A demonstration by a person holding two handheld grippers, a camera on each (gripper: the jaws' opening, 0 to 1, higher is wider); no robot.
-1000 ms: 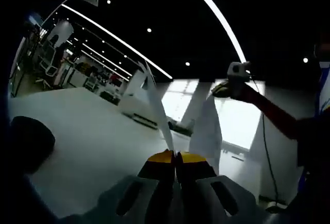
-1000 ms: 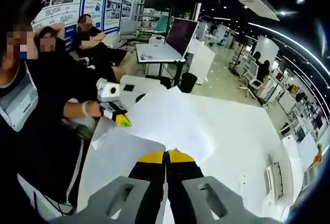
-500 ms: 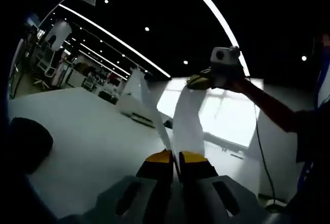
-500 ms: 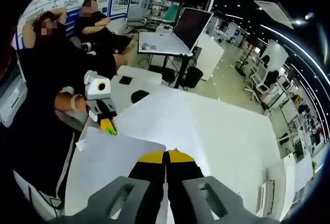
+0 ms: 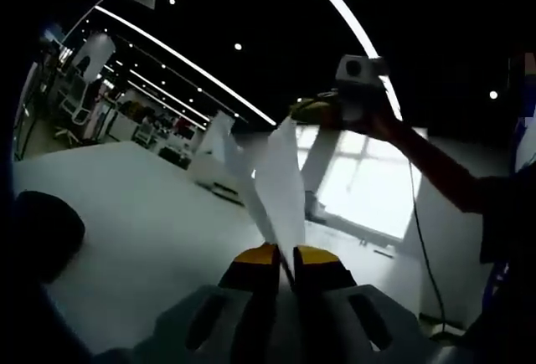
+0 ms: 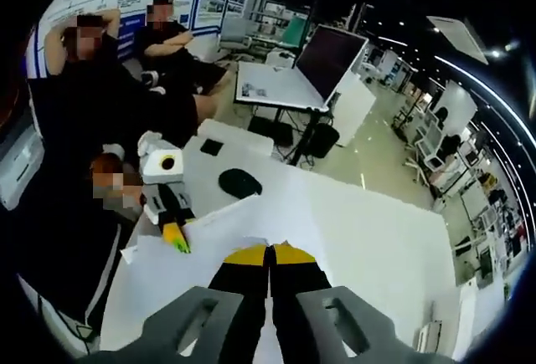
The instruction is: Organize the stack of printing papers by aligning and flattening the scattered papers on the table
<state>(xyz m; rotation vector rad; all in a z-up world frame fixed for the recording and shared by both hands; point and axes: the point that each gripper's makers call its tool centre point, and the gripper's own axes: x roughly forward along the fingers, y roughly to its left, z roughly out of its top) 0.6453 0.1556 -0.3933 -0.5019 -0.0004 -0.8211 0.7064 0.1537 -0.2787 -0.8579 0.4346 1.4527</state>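
White printing papers (image 5: pixel 276 176) are held up off the table (image 5: pixel 142 213), pinched at two ends: left gripper (image 5: pixel 285 257) has its yellow-tipped jaws clenched on the near edge, sheets rising edge-on from between them. Right gripper (image 6: pixel 269 255) likewise clamped on the other end; in right gripper view the papers (image 6: pixel 243 226) spread flat away from its jaws toward the left gripper (image 6: pixel 174 237), whose tip grips the far corner.

In left gripper view the right gripper (image 5: pixel 314 111) shows higher up w/ paper top at its tip, so the stack hangs between the two, sheets fanned, not squared.

Risk, as I judge it: thin grip on few sheets, so loose ones could slide out & scatter again if the hands pull apart or tilt; too much pull may crease or tear an edge.

Nearby: dark mouse-like object (image 6: pixel 240 182) on table, near the papers. Another desk w/ monitor (image 6: pixel 328 54) behind. Seated people (image 6: pixel 163 50) at left. No containers that I can make out.
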